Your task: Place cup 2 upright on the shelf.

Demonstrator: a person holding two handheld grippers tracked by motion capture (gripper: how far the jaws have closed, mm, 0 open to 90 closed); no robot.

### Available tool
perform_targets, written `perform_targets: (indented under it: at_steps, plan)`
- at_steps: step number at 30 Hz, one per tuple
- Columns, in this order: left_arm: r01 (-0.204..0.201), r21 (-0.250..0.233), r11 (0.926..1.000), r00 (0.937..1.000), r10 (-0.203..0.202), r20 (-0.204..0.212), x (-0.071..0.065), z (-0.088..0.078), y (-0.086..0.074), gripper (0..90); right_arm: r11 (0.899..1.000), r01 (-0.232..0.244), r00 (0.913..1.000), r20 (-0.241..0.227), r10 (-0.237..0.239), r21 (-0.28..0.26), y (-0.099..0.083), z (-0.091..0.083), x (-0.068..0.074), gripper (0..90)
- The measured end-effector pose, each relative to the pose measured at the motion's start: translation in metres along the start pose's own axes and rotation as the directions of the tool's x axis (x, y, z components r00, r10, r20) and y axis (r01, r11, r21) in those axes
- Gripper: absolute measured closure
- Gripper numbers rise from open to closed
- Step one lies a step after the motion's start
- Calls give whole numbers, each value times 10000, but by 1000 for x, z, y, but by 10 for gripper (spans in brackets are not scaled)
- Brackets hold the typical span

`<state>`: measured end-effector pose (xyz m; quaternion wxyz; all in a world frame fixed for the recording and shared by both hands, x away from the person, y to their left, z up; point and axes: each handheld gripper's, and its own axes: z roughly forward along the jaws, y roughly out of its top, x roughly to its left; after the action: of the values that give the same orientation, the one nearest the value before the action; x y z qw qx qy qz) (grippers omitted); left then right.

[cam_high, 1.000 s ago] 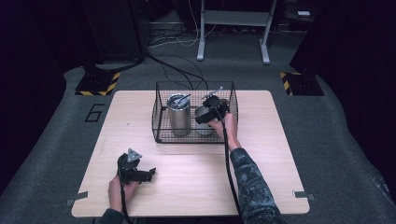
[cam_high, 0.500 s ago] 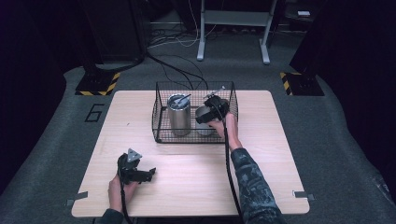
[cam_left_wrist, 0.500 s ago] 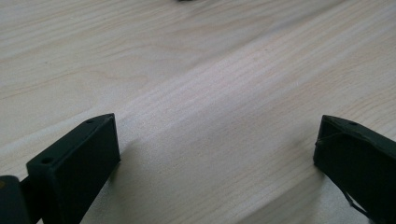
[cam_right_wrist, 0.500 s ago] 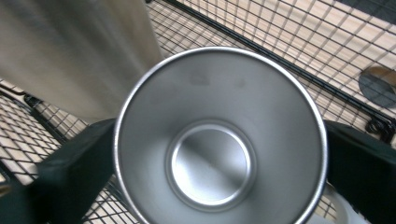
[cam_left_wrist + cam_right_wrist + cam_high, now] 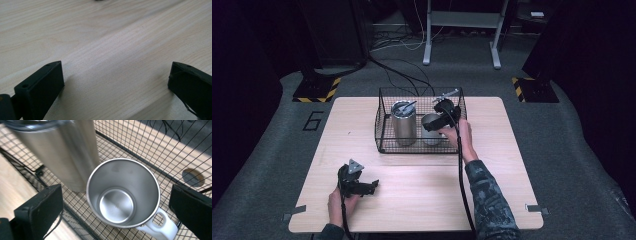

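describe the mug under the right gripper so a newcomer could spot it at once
Start at the black wire basket at the table's far middle. Two steel vessels stand inside; the mug is the shorter, open, empty one beside the tall tumbler. It alone has a white handle.

Wire basket point(image 5: 382, 135) at frame centre holds a tall steel tumbler point(image 5: 403, 125) and a mug point(image 5: 430, 131). Right gripper point(image 5: 432, 126) hovers above the mug; left gripper point(image 5: 372, 186) rests lower left on the tabletop point(image 5: 502, 165).

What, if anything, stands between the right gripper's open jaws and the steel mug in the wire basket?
Nothing visible does. The right gripper hovers open over the mug; the tall tumbler stands beside it, inside the wire basket.
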<state>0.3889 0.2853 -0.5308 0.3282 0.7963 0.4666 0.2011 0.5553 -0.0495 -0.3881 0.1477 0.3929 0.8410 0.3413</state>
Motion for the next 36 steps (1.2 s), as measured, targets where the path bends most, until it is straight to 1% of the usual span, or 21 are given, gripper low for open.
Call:
perform_targets:
  at_steps: [3, 4, 5, 9, 11, 13, 14, 16, 17, 18, 19, 20, 21, 23, 24, 25, 30, 32, 34, 35, 36]
  plan:
    - [9, -8, 10000, 10000, -9, -2, 0, 0, 0, 3, 9997, 210, 9998, 25, -210, -132, -1, -12, 5, 0]
    - [97, -79, 9999, 10000, -97, -12, -1, 1, 0, 3, 9995, 291, 9996, 21, -291, -136, -2, -18, 8, 0]
    - [8, -34, 10000, 10000, -8, -45, 0, 0, 0, 3, 9990, 413, 9991, 25, -412, -184, -3, -20, 9, 0]
    - [-19, 0, 10000, 10000, 19, -9, 0, 0, 0, 3, 9975, 632, 9980, 52, -631, -315, -11, -37, 18, 0]
    - [4, -7, 10000, 10000, -4, -4, 0, 0, 0, 3, 9949, 877, 9961, 10, -878, -499, -16, -45, 20, 0]
    - [3, -9, 10000, 10000, -3, -5, 0, 0, 0, 3, 9946, 847, 9964, 37, -846, -600, -22, -54, 24, 0]
    - [7, -11, 10000, 10000, -7, -5, 0, 0, 0, 3, 9921, 992, 9950, 13, -994, -767, -25, -58, 25, 0]
    - [7, -10, 10000, 10000, -7, -4, 0, 0, 0, 3, 9906, 1047, 9944, -56, -1056, -877, -33, -66, 26, 0]
    - [-29, -9, 10000, 10000, 29, -18, 0, 0, 0, 3, 9917, 942, 9955, -2, -946, -876, -38, -70, 28, 0]
    - [10, -14, 10000, 10000, -10, -5, 0, 0, 0, 3, 9893, 1119, 9937, 50, -1119, -941, -42, -74, 28, 0]
    - [5, -10, 10000, 10000, -5, -3, 0, 0, 0, 3, 9883, 1176, 9930, 60, -1176, -968, -47, -78, 29, 0]
    - [5, -7, 10000, 10000, -5, -4, 0, 0, 0, 3, 9908, 944, 9955, 109, -938, -965, -52, -84, 31, 0]
    - [4, -9, 10000, 10000, -4, -3, 0, 0, 0, 3, 9882, 1112, 9938, 135, -1104, -1049, -55, -86, 29, 0]
    - [10, -13, 10000, 10000, -10, -2, 0, 0, 0, 3, 9881, 1124, 9936, 209, -1108, -1054, -65, -95, 29, 0]
    - [5, -9, 10000, 10000, -5, -5, 0, 0, 0, 3, 9894, 980, 9951, 255, -958, -1070, -70, -98, 30, 0]
    - [-1, -9, 10000, 10000, 1, -5, 0, 0, 0, 3, 9868, 1187, 9927, 351, -1155, -1101, -75, -100, 29, 0]
    - [7, -9, 10000, 10000, -7, -4, 0, 0, 0, 3, 9884, 1095, 9924, 683, -1027, -1048, -103, -110, 24, 0]
    - [4, -6, 10000, 10000, -4, -2, 0, 0, 0, 3, 9898, 975, 9928, 801, -894, -1041, -117, -113, 20, 0]
    - [5, -12, 10000, 10000, -5, -4, 0, 0, 0, 3, 9925, 623, 9943, 925, -526, -1052, -127, -114, 18, 0]
    - [8, -12, 10000, 10000, -8, -4, 0, 0, 0, 3, 9931, 644, 9941, 929, -553, -979, -133, -115, 14, 0]
    - [14, -53, 10000, 10000, -14, -14, 0, 0, 0, 3, 9936, 499, 9940, 1021, -395, -1018, -139, -115, 13, 0]
